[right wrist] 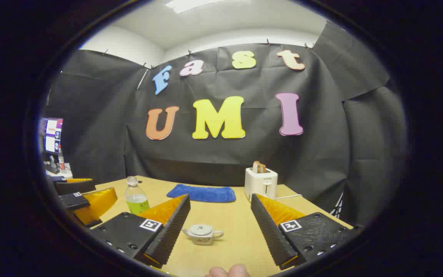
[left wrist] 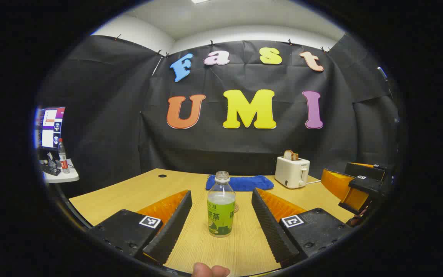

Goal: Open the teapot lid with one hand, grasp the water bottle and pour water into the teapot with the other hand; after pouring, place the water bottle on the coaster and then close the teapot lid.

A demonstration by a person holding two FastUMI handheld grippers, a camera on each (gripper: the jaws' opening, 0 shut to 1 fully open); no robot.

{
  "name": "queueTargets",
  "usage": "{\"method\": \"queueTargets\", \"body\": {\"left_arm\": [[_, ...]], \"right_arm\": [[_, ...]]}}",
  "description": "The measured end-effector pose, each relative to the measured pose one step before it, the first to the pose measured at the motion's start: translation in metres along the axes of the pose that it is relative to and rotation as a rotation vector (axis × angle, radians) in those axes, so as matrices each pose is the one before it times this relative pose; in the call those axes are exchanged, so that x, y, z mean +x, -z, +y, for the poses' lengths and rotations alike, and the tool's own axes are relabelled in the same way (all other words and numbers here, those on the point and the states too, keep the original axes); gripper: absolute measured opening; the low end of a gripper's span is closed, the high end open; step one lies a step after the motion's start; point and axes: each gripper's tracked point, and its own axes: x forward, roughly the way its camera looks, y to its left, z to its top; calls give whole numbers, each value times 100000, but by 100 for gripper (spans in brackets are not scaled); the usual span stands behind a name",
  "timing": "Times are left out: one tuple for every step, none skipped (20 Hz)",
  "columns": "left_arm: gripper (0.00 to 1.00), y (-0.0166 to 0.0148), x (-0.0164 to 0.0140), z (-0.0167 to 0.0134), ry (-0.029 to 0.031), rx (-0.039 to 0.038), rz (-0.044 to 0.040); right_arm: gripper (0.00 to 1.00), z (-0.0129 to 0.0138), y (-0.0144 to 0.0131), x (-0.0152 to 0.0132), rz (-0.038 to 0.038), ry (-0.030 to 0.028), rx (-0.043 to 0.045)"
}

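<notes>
The bottle (left wrist: 221, 204) stands upright on the table (left wrist: 129, 196), with no cap, a green label and pale drink inside. It sits between the wide-apart fingers of the left gripper (left wrist: 221, 227), not touching them. A round thing peeks out just behind it, maybe the coaster (left wrist: 236, 209). In the right gripper view, the small white teapot (right wrist: 202, 234) sits with its lid (right wrist: 201, 229) on, between the wide-apart fingers of the right gripper (right wrist: 218, 231). Farther back lie a blue cloth (right wrist: 202, 193) and a white toaster (right wrist: 260, 183) with bread in it.
</notes>
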Motion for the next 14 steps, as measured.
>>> {"method": "queueTargets", "body": {"left_arm": [[98,-35,-50,55,228,-211,-82],[98,-19,159,25,510,-359,-22],[98,-5,-46,-115,444,-389,-34],[98,113,13,-39,387,-137,293],[98,288,55,210,-164,219,469],[98,165,16,254,-590,341,433],[98,65,147,134,-121,-18,280],[98,-76,-24,22,116,-381,222],[98,1,113,-9,20,-307,-132],[98,-81,17,95,-325,-54,136],[98,27,-176,58,110,-84,-143],[98,-23,-10,-68,95,180,181],[98,-3,103,104,-39,265,-80],[98,27,46,-39,-8,220,-230]], "right_arm": [[95,66,46,-154,147,-50,-104],[95,-115,191,-44,144,214,-774],[95,-118,9,-129,-57,525,-1132],[95,-208,54,-62,-323,672,-550],[95,-81,26,-134,-30,151,204],[95,127,114,-33,19,-273,640],[95,-4,18,39,413,189,113],[95,-115,164,1,170,250,-164],[95,-24,-37,31,101,278,-275],[95,96,98,93,-130,220,258],[95,21,-10,-29,123,288,370],[95,151,297,48,389,-121,210],[95,218,180,-15,349,-265,-221],[95,35,218,81,433,-81,-734]]}}
